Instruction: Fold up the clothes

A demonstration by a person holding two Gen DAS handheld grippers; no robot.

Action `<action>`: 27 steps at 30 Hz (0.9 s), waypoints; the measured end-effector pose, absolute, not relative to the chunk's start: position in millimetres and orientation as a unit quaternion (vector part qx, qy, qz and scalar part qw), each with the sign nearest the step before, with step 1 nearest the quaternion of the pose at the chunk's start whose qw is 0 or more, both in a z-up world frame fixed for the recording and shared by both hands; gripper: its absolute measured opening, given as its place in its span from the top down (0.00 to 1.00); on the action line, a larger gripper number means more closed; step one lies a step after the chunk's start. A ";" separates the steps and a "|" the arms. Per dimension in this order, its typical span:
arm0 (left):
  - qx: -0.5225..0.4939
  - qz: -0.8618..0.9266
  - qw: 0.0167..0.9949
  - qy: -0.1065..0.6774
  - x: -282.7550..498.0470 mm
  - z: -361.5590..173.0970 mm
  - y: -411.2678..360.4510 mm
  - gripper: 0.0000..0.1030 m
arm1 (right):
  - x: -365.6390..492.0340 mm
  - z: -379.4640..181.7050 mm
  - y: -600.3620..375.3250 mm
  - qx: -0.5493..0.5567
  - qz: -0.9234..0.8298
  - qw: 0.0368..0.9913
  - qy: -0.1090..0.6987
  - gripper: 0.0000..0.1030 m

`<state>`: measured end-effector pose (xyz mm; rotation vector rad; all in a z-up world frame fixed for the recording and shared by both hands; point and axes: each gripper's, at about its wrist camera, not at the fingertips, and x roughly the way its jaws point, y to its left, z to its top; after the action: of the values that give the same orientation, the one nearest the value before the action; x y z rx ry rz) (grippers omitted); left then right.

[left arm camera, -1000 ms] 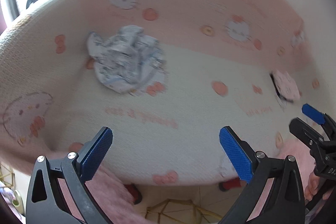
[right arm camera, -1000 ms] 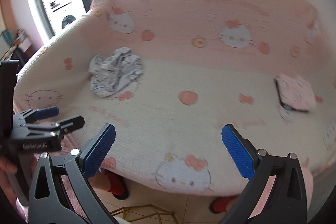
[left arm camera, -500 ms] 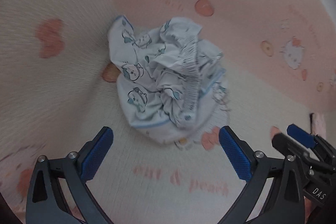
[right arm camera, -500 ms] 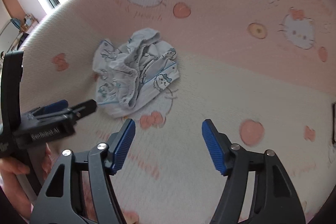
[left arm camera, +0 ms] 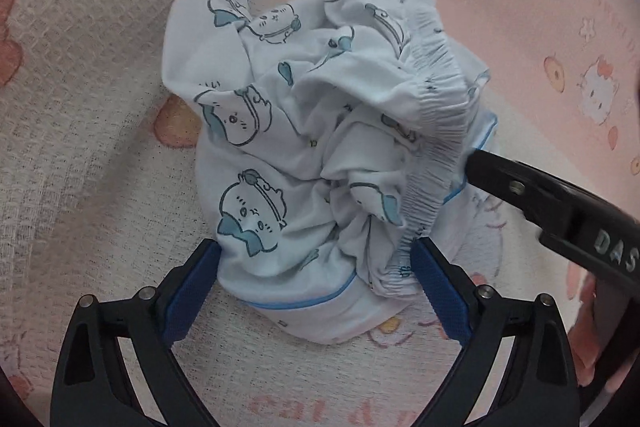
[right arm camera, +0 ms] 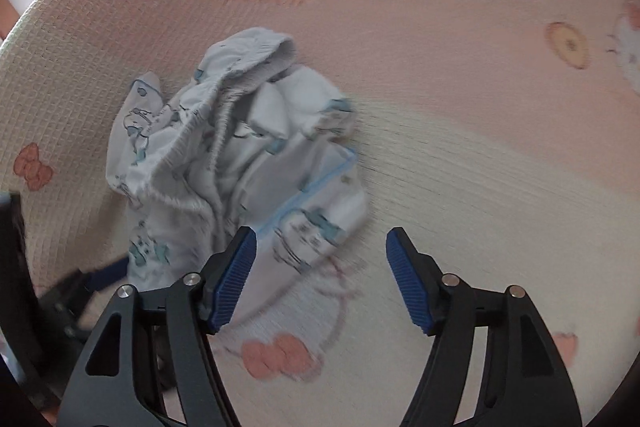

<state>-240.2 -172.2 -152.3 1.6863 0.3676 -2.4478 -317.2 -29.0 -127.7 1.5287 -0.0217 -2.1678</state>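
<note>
Here, a crumpled white garment lies bunched on a pink blanket, the left gripper spread wide around its near edge, the right gripper released beside it, risking a many-layered grab.
</note>
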 end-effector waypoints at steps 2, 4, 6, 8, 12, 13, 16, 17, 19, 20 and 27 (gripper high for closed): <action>0.557 -0.820 0.070 0.113 -239.9 -150.0 -166.6 0.16 | -323.6 -142.0 -37.3 0.584 -0.771 0.254 -0.015 0.37; 0.550 -0.825 0.057 0.114 -238.7 -145.3 -160.5 0.49 | -320.1 -138.1 -42.5 0.575 -0.778 0.251 0.008 0.63; 0.543 -0.831 0.045 0.111 -236.5 -139.9 -151.9 0.75 | -315.5 -135.7 -45.5 0.582 -0.768 0.267 0.014 0.89; 0.540 -0.835 0.038 0.096 -233.6 -135.6 -140.9 0.76 | -308.9 -133.2 -41.5 0.588 -0.760 0.275 0.009 0.94; 0.532 -0.840 0.002 0.104 -217.7 -117.4 -121.1 0.80 | -294.7 -113.1 -18.9 0.573 -0.779 0.254 -0.002 0.95; 0.529 -0.842 -0.007 0.107 -211.6 -111.0 -115.7 0.81 | -290.6 -105.5 -11.8 0.569 -0.783 0.250 -0.006 0.95; 0.528 -0.843 -0.039 0.094 -191.9 -87.4 -89.6 0.82 | -273.8 -75.7 11.4 0.558 -0.794 0.240 -0.013 0.95; 0.526 -0.844 -0.052 0.088 -186.0 -80.7 -79.6 0.82 | -267.2 -64.4 19.7 0.554 -0.798 0.236 -0.013 0.95; 0.522 -0.846 -0.077 0.077 -174.4 -67.3 -59.3 0.82 | -249.1 -40.5 36.5 0.543 -0.808 0.229 -0.011 0.95; 0.520 -0.846 -0.090 0.072 -168.6 -60.7 -49.1 0.82 | -238.3 -27.3 45.4 0.536 -0.814 0.224 -0.009 0.95; 0.510 -0.841 -0.179 0.033 -103.0 -32.7 19.2 0.89 | -174.3 22.0 118.8 0.516 -0.838 0.176 -0.034 0.96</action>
<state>-103.0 19.2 -32.7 1.8157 0.1188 -2.9918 -174.3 118.8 22.0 1.4617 -0.0956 -2.3719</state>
